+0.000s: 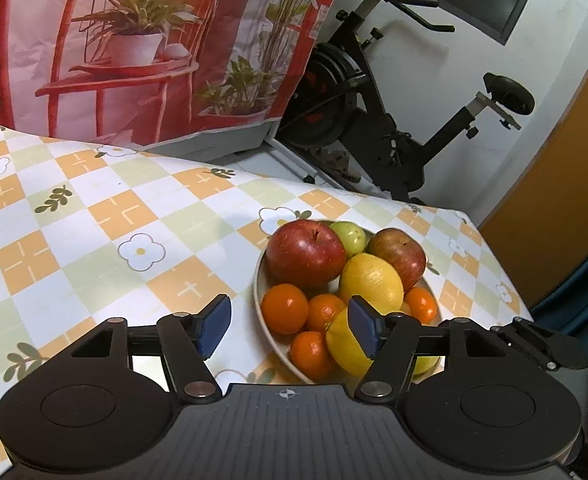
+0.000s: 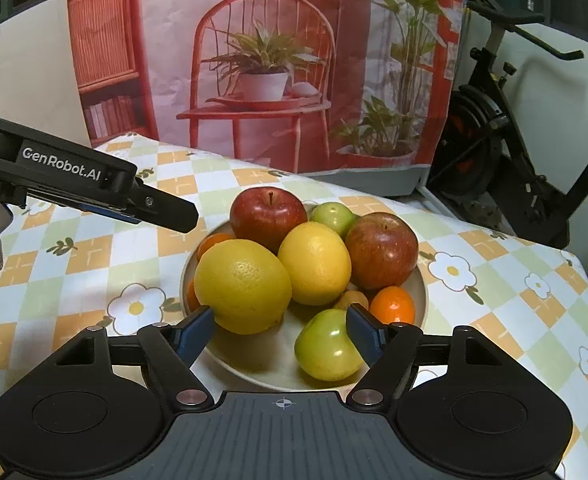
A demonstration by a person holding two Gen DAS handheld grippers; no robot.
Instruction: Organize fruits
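The fruits sit heaped in a shallow plate (image 2: 420,304) on the checked tabletop (image 2: 514,280), toward its right end: two red apples (image 2: 268,212) at the far side, two large yellow citrus (image 2: 242,284) in the middle, small oranges (image 2: 392,304) around the rim, and a green fruit (image 2: 328,346) at the near edge. Nothing in either view lies loose on the cloth, so the gathering looks done or nearly so; this reads as a release or a pause between picks.

The right hand-held gripper (image 2: 280,336) hovers over the near rim with its jaws parted. The green fruit lies just inside its right pad, and I cannot tell whether the pad touches it; the left pad stands clear of it, so nothing is clamped. The left hand-held gripper (image 1: 290,330) is also parted and empty, set at the left near side of the plate, its right pad in front of a yellow citrus (image 1: 348,346).

If any move is left, it calls for lifting both tools straight away without nudging the pile, since the round fruits lean on one another and could roll.

The right wrist view shows the near green fruit whole and the left tool from the side, with part of a gloved hand at the far left edge. The left wrist view shows more small oranges (image 1: 284,308) on the plate's left side and the bare cloth (image 1: 94,240) to the left.
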